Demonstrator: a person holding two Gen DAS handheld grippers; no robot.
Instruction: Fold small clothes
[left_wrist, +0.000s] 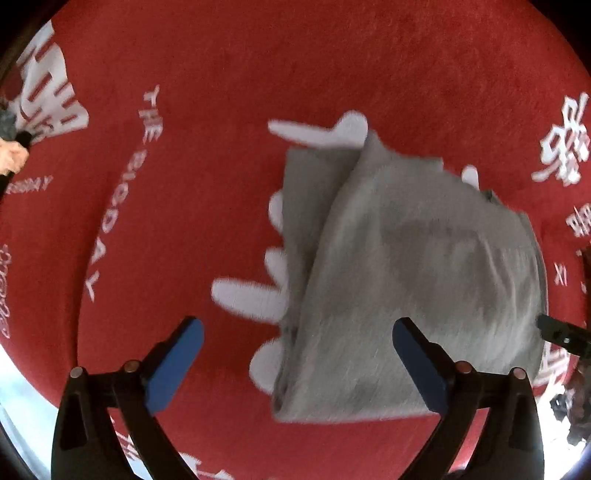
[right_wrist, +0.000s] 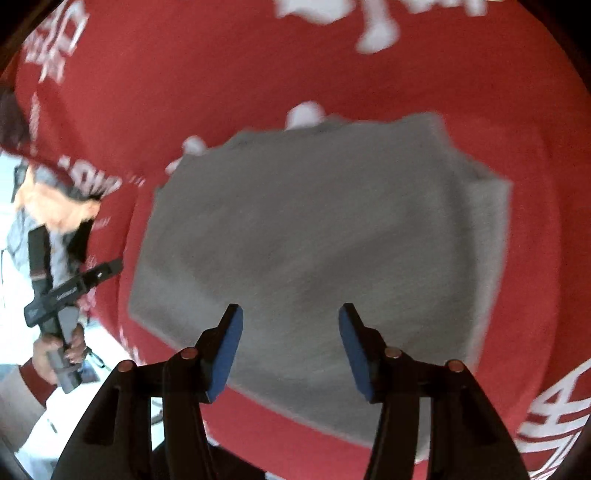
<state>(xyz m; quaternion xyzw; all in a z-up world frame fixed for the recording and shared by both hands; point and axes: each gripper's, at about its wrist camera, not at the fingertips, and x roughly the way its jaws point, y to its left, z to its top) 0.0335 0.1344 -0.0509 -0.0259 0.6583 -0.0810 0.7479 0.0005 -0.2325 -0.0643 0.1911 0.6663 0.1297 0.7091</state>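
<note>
Two grippers are in view, and we see both with their blue-padded fingers spread apart and nothing between them. In the left wrist view, the left gripper (left_wrist: 297, 363) sits at the bottom of the frame, its fingers (left_wrist: 173, 367) set wide over the lower edge of the grey garment (left_wrist: 406, 266). We cannot tell whether the pads touch the cloth.

The grey garment lies folded into a compact, roughly rectangular bundle on the red tablecloth (left_wrist: 221, 74), right of centre in that frame. A layered fold edge runs down its left side. White lettering and white shapes are printed on the red tablecloth around and partly beneath the bundle.

In the right wrist view, the right gripper (right_wrist: 291, 349) occupies the lower centre, its jaws set narrower than those of the left gripper. The garment (right_wrist: 314, 229) fills the middle of this frame. At the left edge we see the person's hand (right_wrist: 55, 354) holding the handle of the other gripper. Both views are motion-blurred, so fine detail of the cloth is unclear.
</note>
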